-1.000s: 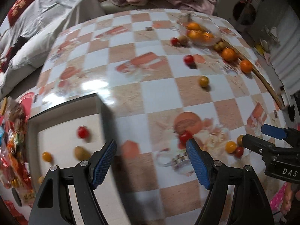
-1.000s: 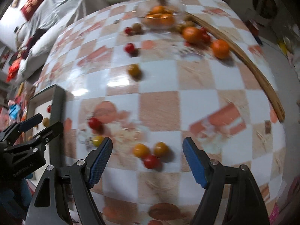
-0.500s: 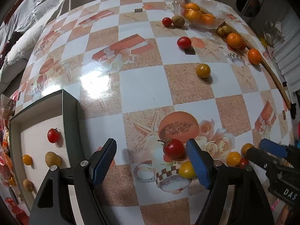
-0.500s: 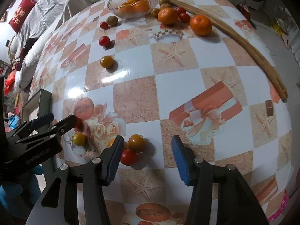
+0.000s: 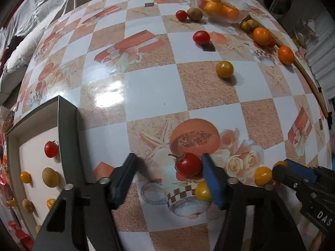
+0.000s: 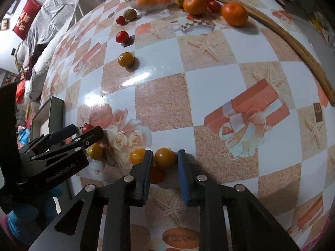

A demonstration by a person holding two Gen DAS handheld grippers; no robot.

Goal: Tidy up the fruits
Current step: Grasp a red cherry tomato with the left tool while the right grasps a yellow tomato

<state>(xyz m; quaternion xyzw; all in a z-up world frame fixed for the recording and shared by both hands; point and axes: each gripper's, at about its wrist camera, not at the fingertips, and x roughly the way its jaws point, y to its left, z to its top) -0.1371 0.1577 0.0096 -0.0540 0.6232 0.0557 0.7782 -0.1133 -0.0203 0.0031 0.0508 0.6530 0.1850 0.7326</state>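
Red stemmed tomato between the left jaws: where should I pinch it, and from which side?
Grip the red tomato across its round middle, coming in low along the table as the left gripper already points. Its stem sticks up to the left, so side contact avoids it. The right jaw sits beside the fruit; the yellow tomato lies just under it, so close gently.

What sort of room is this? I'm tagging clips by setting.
Probably a home living room: a sofa with a red cushion beside a table in patterned oilcloth, with a fruit bowl.
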